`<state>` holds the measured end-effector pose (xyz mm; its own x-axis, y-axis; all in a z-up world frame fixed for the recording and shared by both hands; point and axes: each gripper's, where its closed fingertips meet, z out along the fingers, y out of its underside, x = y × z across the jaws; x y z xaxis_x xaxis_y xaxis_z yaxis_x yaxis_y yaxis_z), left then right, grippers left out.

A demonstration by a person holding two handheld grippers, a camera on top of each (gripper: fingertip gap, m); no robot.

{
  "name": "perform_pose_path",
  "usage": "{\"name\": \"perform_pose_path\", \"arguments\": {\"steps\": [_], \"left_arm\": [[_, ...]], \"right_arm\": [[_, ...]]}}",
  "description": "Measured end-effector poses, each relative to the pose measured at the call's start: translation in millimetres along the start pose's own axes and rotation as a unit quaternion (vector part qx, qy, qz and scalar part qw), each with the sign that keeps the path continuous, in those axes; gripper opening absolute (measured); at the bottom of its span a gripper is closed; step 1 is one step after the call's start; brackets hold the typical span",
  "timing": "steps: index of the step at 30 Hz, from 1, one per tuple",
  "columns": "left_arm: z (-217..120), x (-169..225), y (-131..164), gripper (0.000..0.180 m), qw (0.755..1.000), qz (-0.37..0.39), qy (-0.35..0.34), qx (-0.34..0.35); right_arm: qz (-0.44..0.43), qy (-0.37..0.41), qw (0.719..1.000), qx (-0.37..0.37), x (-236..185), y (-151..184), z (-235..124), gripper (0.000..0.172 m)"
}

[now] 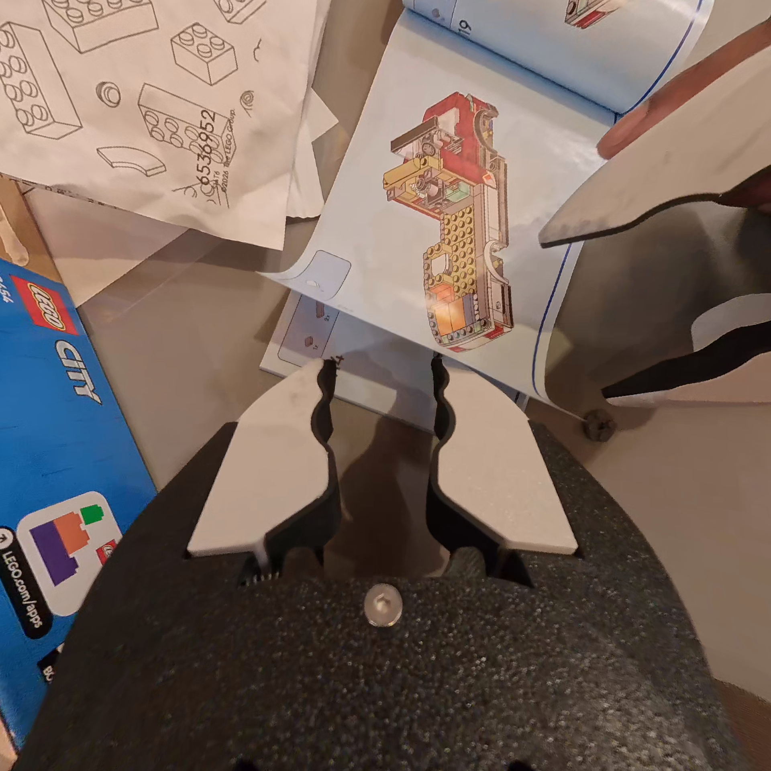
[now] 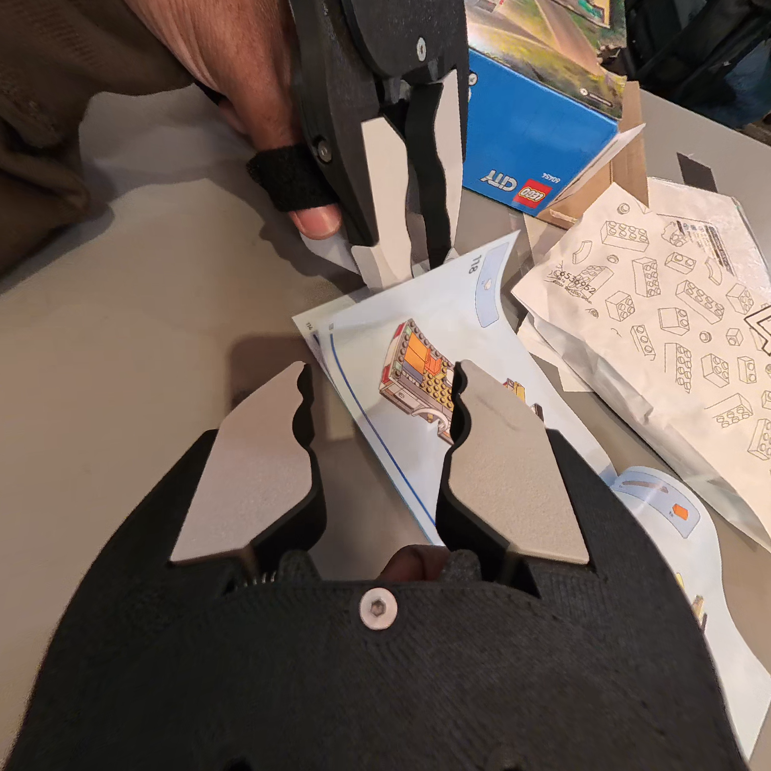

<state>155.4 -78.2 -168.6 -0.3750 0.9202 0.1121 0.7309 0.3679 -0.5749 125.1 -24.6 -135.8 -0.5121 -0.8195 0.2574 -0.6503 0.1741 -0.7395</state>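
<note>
An open instruction booklet (image 1: 417,292) lies on the grey table (image 1: 187,333). Its top page, with a picture of a red and tan brick vehicle, is lifted and curled. My left gripper (image 1: 380,361) is open, its tips at the near edge of the lifted page and over the lower page (image 1: 300,333); nothing is pressed between the pads. In the right wrist view the left gripper (image 2: 406,271) points down at the booklet's far edge. My right gripper (image 2: 381,367) is open, and the blue-lined side edge of the page (image 2: 375,417) runs between its fingers unpinched. The right gripper also shows in the left wrist view (image 1: 573,317).
A blue toy box (image 1: 62,417) stands left, and shows behind the left gripper (image 2: 534,146). A white paper bag printed with brick outlines (image 1: 146,104) lies beside the booklet (image 2: 667,333). A small dark round piece (image 1: 598,425) sits on the table. A hand (image 2: 250,62) holds the left gripper. Between my right fingertips and the small dark round piece (image 1: 598,425) there is roughly 5 centimeters.
</note>
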Motion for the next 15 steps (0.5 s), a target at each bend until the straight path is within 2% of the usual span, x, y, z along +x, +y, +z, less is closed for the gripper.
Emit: {"name": "perform_pose_path", "arguments": {"steps": [15], "left_arm": [[4, 0, 0, 0.046, 1.000, 0.003, -0.002, -0.007]], "right_arm": [[-0.005, 0.016, 1.000, -0.006, 6, -2, 11, 0.057]]}}
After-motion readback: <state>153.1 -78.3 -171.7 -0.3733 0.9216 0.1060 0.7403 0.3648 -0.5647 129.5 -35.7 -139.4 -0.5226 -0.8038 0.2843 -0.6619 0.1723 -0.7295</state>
